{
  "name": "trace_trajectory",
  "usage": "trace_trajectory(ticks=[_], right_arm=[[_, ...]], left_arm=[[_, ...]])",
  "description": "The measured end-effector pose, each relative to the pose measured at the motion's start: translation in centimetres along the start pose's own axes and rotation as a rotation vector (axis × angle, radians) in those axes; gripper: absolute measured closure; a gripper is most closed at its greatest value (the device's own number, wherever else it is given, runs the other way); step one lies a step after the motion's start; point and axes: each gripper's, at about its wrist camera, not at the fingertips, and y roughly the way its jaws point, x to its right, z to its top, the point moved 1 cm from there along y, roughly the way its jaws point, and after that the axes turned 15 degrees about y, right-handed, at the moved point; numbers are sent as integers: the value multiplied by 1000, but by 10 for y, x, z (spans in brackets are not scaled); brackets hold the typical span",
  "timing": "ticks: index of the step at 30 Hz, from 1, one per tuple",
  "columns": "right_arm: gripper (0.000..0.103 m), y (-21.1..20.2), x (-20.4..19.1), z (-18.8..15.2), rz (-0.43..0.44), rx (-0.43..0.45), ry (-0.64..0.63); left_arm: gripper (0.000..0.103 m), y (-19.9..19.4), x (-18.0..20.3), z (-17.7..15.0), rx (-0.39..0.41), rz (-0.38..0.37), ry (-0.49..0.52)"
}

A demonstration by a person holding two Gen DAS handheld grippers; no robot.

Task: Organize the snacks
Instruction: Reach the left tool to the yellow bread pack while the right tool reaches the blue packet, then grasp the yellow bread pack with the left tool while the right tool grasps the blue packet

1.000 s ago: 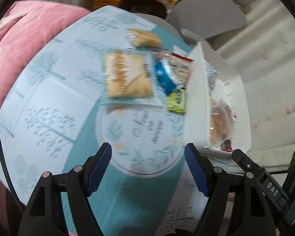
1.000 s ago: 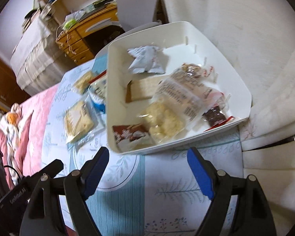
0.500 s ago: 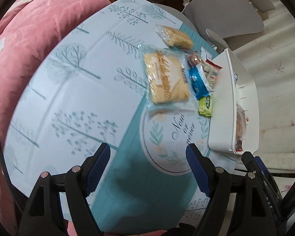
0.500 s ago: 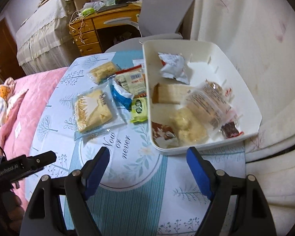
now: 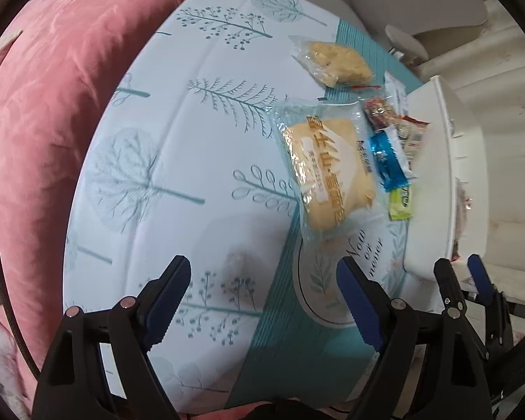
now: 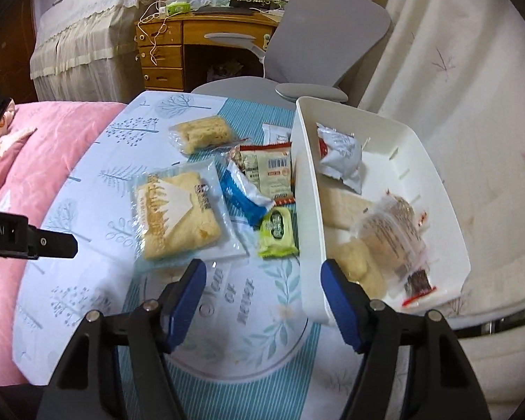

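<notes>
Several snacks lie on the printed tablecloth (image 6: 98, 189): a large clear-wrapped bread pack (image 6: 178, 213) (image 5: 327, 171), a small green packet (image 6: 277, 232) (image 5: 400, 203), a blue wrapper (image 6: 243, 194) (image 5: 388, 162), a red and white packet (image 6: 267, 169), and a yellow noodle pack (image 6: 201, 133) (image 5: 336, 59). A white bin (image 6: 434, 189) (image 5: 428, 175) at the right holds several snacks. My right gripper (image 6: 262, 297) is open and empty, hovering just short of the green packet and the bin's near corner. My left gripper (image 5: 262, 297) is open and empty over bare cloth at the near left.
A pink bedcover (image 5: 42, 112) borders the table on the left. A grey chair (image 6: 318, 45) and a wooden desk (image 6: 189, 49) stand beyond the far edge. A pale curtain (image 6: 472, 70) hangs to the right of the bin.
Both grippers have pulled back and swung left. The right one now faces the loose snacks instead of the bin. The left one sits farther from the snacks. Nothing was picked up.
</notes>
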Motion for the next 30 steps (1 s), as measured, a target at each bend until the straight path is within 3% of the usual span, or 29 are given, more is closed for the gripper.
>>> trace_trajectory(ticks=[10, 15, 20, 30], right_arm=[[47, 44, -14, 10, -12, 6, -113], [57, 58, -24, 14, -9, 47, -206], [58, 66, -34, 18, -16, 103, -317], [69, 88, -42, 21, 28, 55, -412]], left_arm=[[15, 33, 16, 51, -58, 16, -15], [14, 54, 23, 69, -100, 26, -45], [14, 72, 30, 82, -141, 34, -65], [11, 99, 48, 103, -199, 60, -80]])
